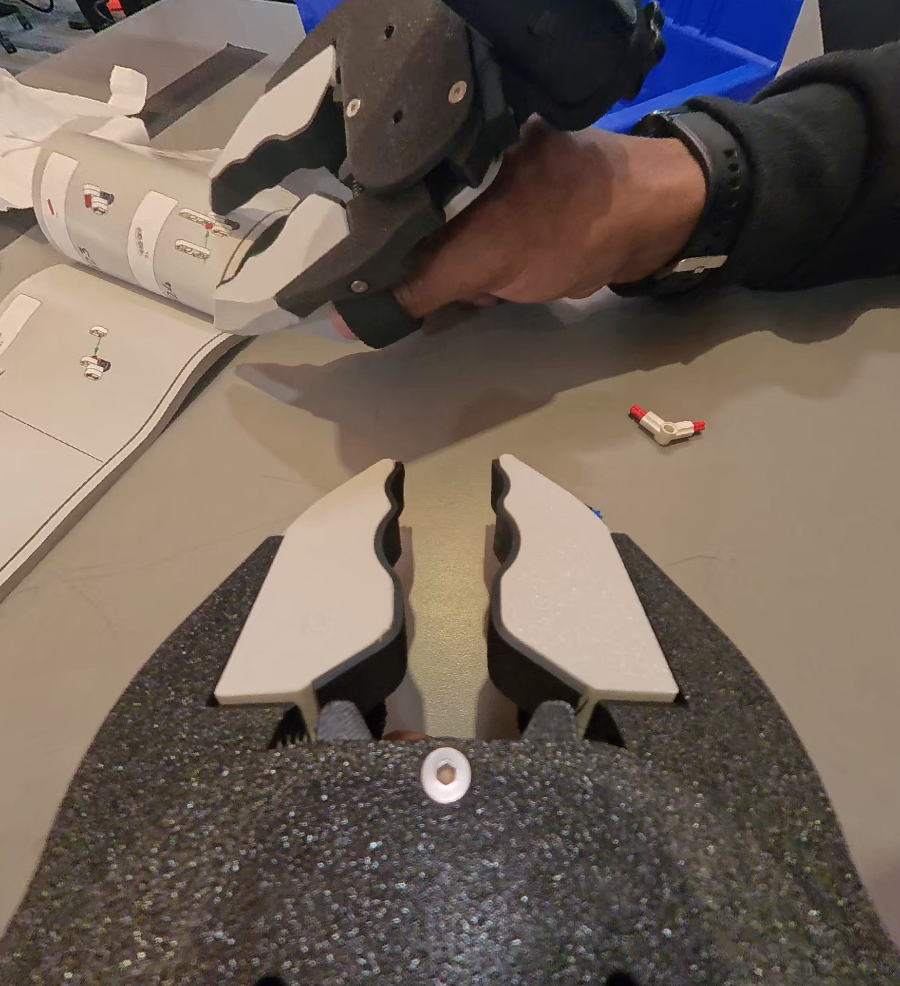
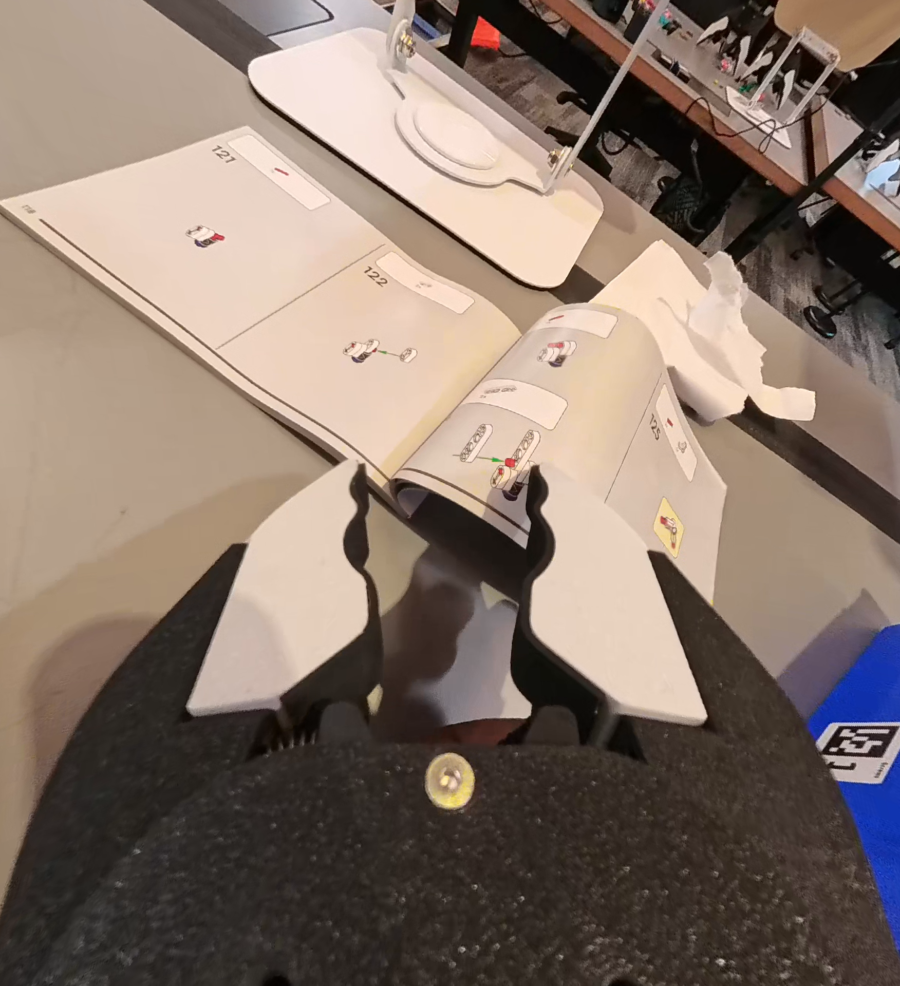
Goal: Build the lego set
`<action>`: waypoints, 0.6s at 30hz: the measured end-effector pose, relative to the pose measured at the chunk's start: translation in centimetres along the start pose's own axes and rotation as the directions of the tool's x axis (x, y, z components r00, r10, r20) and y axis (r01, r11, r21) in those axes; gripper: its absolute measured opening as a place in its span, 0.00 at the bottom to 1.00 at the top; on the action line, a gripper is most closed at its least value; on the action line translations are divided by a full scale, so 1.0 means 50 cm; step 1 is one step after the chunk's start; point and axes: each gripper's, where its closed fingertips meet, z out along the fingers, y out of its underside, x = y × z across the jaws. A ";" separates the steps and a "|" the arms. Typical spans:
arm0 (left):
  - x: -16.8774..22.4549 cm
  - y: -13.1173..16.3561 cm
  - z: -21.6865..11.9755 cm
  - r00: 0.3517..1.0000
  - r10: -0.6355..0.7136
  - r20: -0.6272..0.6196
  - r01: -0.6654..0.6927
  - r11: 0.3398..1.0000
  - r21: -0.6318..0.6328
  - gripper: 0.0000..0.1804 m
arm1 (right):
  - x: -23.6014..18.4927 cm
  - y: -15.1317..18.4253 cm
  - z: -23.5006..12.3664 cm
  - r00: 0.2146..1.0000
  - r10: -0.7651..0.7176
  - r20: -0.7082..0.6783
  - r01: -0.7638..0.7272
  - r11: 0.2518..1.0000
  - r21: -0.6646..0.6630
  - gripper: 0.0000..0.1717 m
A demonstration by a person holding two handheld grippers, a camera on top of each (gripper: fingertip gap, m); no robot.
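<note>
An open instruction booklet (image 2: 197,224) lies on the grey table (image 2: 90,427). One of its pages (image 2: 544,405) is curled up into a loop. My right gripper (image 2: 447,470) is open, with the curled page between its two fingers. The right fingertip (image 2: 538,480) lies against the top of the curl and the left fingertip (image 2: 357,480) is at the booklet's near edge. The left wrist view shows this gripper (image 1: 221,256) straddling the curl, held by a hand (image 1: 570,213). My left gripper (image 1: 448,464) is open and empty above bare table. A small white angled connector with red pins (image 1: 666,425) lies to its right.
A blue bin (image 1: 704,53) stands behind the hand; it also shows at the lower right of the right wrist view (image 2: 891,800). A white stand base (image 2: 357,106) and crumpled white paper (image 2: 704,320) lie beyond the booklet. Other desks stand past the table's far edge.
</note>
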 end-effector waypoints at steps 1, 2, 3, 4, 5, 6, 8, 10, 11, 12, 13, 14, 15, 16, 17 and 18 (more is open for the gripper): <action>0.000 0.000 0.000 1.000 -0.002 0.000 0.002 1.000 0.001 0.17 | 0.001 0.001 0.000 1.000 0.003 -0.001 -0.003 1.000 -0.004 0.33; -0.001 0.000 0.000 1.000 -0.004 -0.001 0.004 1.000 0.002 0.17 | 0.001 0.004 0.001 1.000 0.007 -0.001 -0.007 1.000 -0.013 0.32; -0.001 0.000 0.000 1.000 -0.007 -0.001 0.007 1.000 0.003 0.17 | 0.002 0.007 0.002 1.000 0.011 -0.001 -0.011 1.000 -0.025 0.32; -0.001 0.000 -0.001 1.000 -0.009 -0.002 0.009 1.000 0.004 0.17 | 0.003 0.009 0.003 1.000 0.015 -0.001 -0.015 0.999 -0.034 0.33; -0.002 -0.001 -0.001 1.000 -0.012 -0.002 0.012 1.000 0.006 0.17 | 0.003 0.011 0.004 1.000 0.018 -0.001 -0.018 0.999 -0.041 0.33; -0.002 -0.001 -0.001 1.000 -0.016 -0.003 0.016 1.000 0.007 0.17 | 0.004 0.012 0.004 1.000 0.021 -0.002 -0.021 0.999 -0.045 0.33; -0.003 -0.002 -0.002 1.000 -0.024 -0.004 0.024 1.000 0.013 0.17 | 0.005 0.013 0.005 1.000 0.026 -0.003 -0.027 0.998 -0.051 0.33; -0.004 -0.002 -0.003 1.000 -0.030 -0.006 0.030 0.999 0.016 0.17 | 0.006 0.015 0.006 0.999 0.033 -0.003 -0.034 0.998 -0.058 0.33; -0.004 -0.002 -0.003 0.999 -0.033 -0.006 0.033 0.999 0.016 0.17 | 0.006 0.015 0.007 0.999 0.035 -0.004 -0.035 0.998 -0.060 0.32; -0.005 -0.002 -0.003 0.999 -0.035 -0.006 0.035 0.999 0.017 0.17 | 0.007 0.016 0.007 0.999 0.036 -0.004 -0.036 0.997 -0.062 0.32; -0.005 -0.002 -0.004 0.999 -0.035 -0.006 0.035 0.999 0.016 0.17 | 0.007 0.016 0.007 0.999 0.036 -0.004 -0.036 0.997 -0.063 0.32; -0.005 -0.002 -0.004 0.999 -0.036 -0.006 0.036 0.999 0.016 0.17 | 0.006 0.017 0.007 0.999 0.034 -0.004 -0.035 0.997 -0.064 0.33; -0.005 -0.002 -0.003 0.999 -0.036 -0.005 0.036 0.999 0.016 0.17 | 0.006 0.017 0.008 0.999 0.033 -0.004 -0.033 0.997 -0.065 0.33; -0.005 -0.002 -0.004 0.999 -0.036 -0.005 0.036 0.999 0.016 0.17 | 0.006 0.017 0.007 0.999 0.033 -0.003 -0.033 0.997 -0.065 0.33; -0.005 -0.002 -0.004 0.999 -0.037 -0.004 0.037 0.999 0.016 0.17 | 0.006 0.017 0.008 0.999 0.034 -0.002 -0.034 0.997 -0.067 0.33; -0.005 -0.002 -0.003 0.999 -0.037 -0.004 0.037 0.999 0.016 0.17 | 0.006 0.018 0.008 0.999 0.035 -0.001 -0.035 0.997 -0.068 0.33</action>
